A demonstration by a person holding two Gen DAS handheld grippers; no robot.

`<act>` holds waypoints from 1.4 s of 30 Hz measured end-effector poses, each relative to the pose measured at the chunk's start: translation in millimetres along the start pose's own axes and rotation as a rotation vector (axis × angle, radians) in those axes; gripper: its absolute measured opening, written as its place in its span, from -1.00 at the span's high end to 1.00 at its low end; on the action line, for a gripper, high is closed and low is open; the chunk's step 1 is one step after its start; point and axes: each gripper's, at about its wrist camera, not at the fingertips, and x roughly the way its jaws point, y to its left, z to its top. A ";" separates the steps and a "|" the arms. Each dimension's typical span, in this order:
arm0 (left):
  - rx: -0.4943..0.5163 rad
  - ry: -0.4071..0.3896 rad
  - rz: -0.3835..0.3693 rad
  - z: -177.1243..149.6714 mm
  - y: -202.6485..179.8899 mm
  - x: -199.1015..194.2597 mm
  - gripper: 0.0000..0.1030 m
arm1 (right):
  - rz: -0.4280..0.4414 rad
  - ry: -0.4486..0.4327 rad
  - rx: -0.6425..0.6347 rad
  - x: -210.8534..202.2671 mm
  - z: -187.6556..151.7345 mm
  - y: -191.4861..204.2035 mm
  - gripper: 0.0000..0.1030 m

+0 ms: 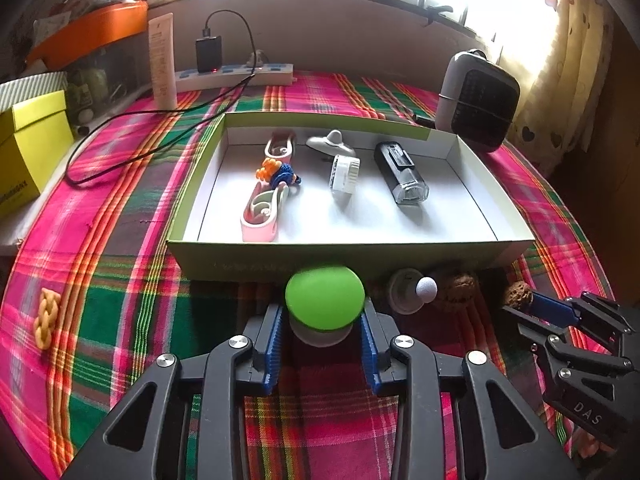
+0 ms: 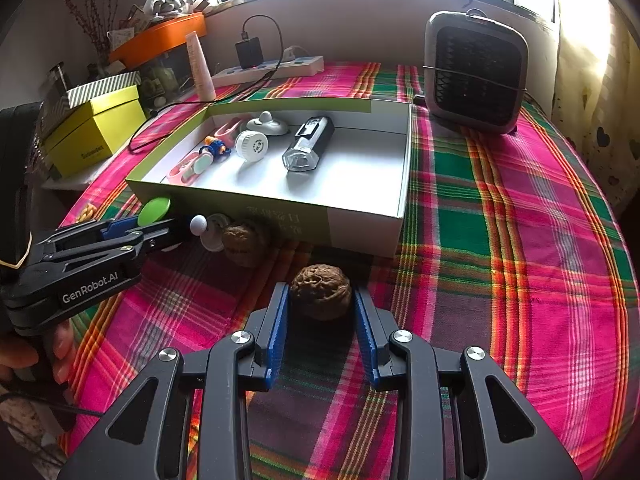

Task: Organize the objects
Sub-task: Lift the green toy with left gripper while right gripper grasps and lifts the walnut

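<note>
While you hold both tools short of the open cardboard box (image 1: 352, 248) on the plaid-covered bench (image 1: 120, 280), that box carries four groups, left to right: two pink clips (image 1: 262, 210) laid end to end with a small blue and orange crocheted charm (image 1: 278, 174) between them, a grey winged piece (image 1: 330, 142) at the back wall, a white ribbed cap (image 1: 344, 172) just in front of it, and a black and clear torch (image 1: 402, 174) right of the cap.

In front of the box's near wall, your left gripper (image 1: 325, 334) has its fingers (image 1: 272, 344) closed on a green-topped knob (image 1: 325, 298). Right of it, against that wall, lie a white suction hook (image 1: 412, 290) and a loose walnut (image 1: 456, 286). Further right, your right gripper (image 2: 322, 316) grips a second walnut (image 2: 321, 291) between its fingers.
</note>
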 end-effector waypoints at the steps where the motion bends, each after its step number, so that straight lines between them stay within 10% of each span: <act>1: 0.000 0.000 -0.001 -0.6 0.2 -0.5 0.40 | 0.000 0.000 -0.001 -0.1 -0.2 0.2 0.36; 35: 0.021 0.002 -0.013 -12.5 2.4 -10.3 0.40 | 0.026 -0.005 -0.008 -4.0 -6.3 15.0 0.36; 42: 0.044 -0.008 -0.019 -11.8 1.3 -16.7 0.69 | 0.028 -0.017 -0.009 -7.2 -4.0 19.4 0.36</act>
